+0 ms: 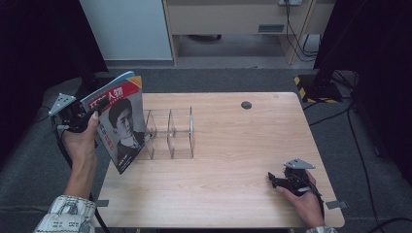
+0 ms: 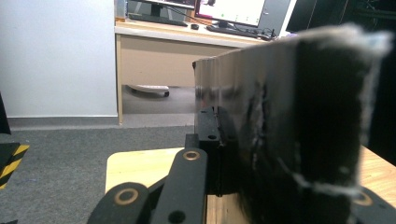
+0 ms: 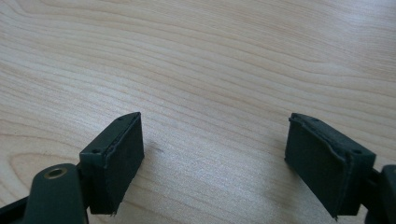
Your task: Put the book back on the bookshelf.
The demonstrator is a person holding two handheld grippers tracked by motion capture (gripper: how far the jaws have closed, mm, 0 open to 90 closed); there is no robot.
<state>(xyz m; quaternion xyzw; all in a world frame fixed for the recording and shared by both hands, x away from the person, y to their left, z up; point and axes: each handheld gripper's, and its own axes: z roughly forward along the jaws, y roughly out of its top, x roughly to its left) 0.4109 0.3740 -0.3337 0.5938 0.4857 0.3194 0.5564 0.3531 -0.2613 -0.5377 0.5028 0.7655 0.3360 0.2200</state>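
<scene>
A: The left gripper [image 1: 92, 116] is holding a magazine [image 1: 120, 121] upright off the table's [image 1: 233, 160] left edge, at about nine o'clock from the table's middle. Its jaws are clamping tight on the magazine's outer edge; in the left gripper view the pages [image 2: 299, 130] are standing pinched against the jaw.

B: And the clear rack [image 1: 170, 133] is sitting just beside it, at three o'clock from the magazine, its slots looking bare.

A: So the step in hand looks like carrying the magazine across for filing. It is hanging tilted, lower corner reaching down towards the tabletop by the rack's near-left end.

B: What is the right gripper [image 1: 279, 180] doing?

A: It is resting low at about five o'clock on the table, well apart from the rack. Its jaws are standing wide with nothing but bare wood [image 3: 210, 70] between them.

B: Next move, then?

A: By my judgement, the left hand is needing to square the magazine with the dividers, bring its bottom edge over one slot and lower it in straight. The rack looks light, so the right gripper may be needed to steady it against sliding.
</scene>
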